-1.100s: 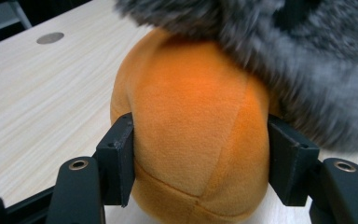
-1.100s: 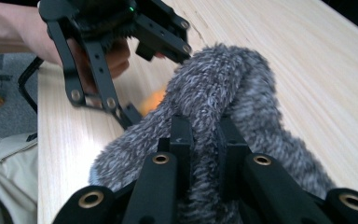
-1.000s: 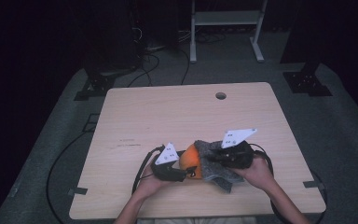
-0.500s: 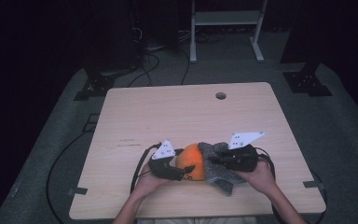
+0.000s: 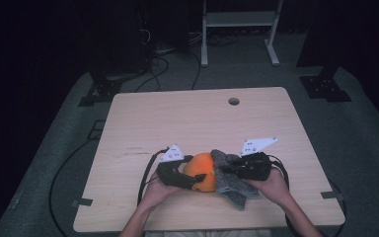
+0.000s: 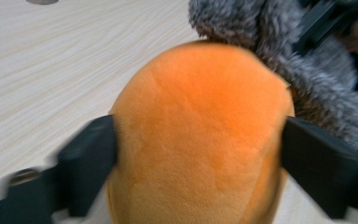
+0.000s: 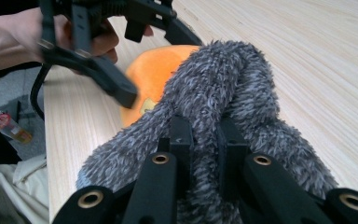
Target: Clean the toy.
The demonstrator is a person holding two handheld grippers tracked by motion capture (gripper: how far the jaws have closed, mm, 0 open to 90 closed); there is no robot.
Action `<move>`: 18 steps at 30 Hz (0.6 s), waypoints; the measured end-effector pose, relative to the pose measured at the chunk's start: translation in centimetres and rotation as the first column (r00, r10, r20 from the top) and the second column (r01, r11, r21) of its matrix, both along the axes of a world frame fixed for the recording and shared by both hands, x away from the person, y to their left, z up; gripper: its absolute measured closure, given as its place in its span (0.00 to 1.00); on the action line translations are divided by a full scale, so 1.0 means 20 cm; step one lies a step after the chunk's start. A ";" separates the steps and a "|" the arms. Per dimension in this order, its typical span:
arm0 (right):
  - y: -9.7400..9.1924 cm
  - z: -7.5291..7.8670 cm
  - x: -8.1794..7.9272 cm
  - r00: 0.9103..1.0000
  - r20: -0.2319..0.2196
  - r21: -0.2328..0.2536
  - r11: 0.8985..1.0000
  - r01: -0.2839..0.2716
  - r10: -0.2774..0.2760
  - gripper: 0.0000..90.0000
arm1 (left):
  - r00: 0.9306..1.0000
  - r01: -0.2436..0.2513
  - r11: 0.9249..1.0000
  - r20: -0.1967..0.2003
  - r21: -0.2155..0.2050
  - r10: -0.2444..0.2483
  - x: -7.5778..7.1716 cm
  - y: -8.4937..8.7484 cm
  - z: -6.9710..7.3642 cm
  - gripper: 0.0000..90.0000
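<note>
An orange plush toy (image 5: 201,170) lies near the table's front edge with a grey fuzzy cloth (image 5: 228,186) draped against its right side. My left gripper (image 5: 197,177) reaches in from the left. Its jaws (image 6: 198,154) have just been opening, and their pads (image 6: 98,158) still touch the orange plush (image 6: 200,130) on both sides. My right gripper (image 5: 225,171) comes from the right and is shut on the grey cloth (image 7: 223,93), with a fold pinched between its fingers (image 7: 205,135). The left gripper (image 7: 116,88) also appears beyond the cloth in the right gripper view.
The wooden table (image 5: 192,118) has a round cable hole (image 5: 234,101) near its far edge. Both forearms enter over the front edge. Cables (image 5: 150,177) trail off the table to the dark floor. A white stand (image 5: 237,29) is behind the table.
The right gripper and the grey cloth have shifted a little to the right. The left hand has stayed put beside the orange plush.
</note>
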State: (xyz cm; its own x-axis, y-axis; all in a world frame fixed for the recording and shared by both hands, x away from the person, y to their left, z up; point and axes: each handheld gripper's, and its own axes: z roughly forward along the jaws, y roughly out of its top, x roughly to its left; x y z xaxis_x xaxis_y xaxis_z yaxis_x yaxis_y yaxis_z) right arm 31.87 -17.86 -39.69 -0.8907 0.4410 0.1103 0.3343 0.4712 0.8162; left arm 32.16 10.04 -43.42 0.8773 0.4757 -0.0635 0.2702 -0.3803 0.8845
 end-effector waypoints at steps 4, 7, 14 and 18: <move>-0.01 0.03 0.01 1.000 0.013 0.001 1.000 0.014 -0.014 0.88 | 0.991 -0.046 0.999 0.125 -0.009 0.047 -0.03 -0.02 0.03 0.44; -0.01 0.02 0.02 1.000 0.008 -0.001 1.000 0.021 -0.021 0.88 | 0.997 -0.041 0.999 0.068 -0.022 0.042 -0.01 -0.01 0.02 0.33; -0.03 -0.07 0.00 1.000 -0.012 0.038 0.999 0.014 -0.013 0.88 | 1.000 -0.013 1.000 -0.006 -0.016 0.013 0.01 0.03 -0.01 0.32; -0.09 -0.11 0.00 0.999 -0.052 0.062 0.998 0.019 -0.016 0.88 | 1.000 0.012 1.000 0.017 0.009 -0.013 -0.02 0.03 -0.02 0.33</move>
State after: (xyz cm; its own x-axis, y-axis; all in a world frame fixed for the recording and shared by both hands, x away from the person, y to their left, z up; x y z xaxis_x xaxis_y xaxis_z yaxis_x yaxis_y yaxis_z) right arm 31.91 -19.65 -41.92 -0.8753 0.4473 0.1837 0.3845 0.4135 0.8254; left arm 31.84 10.54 -43.79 0.8841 0.4652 -0.0441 0.2500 -0.3912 0.8857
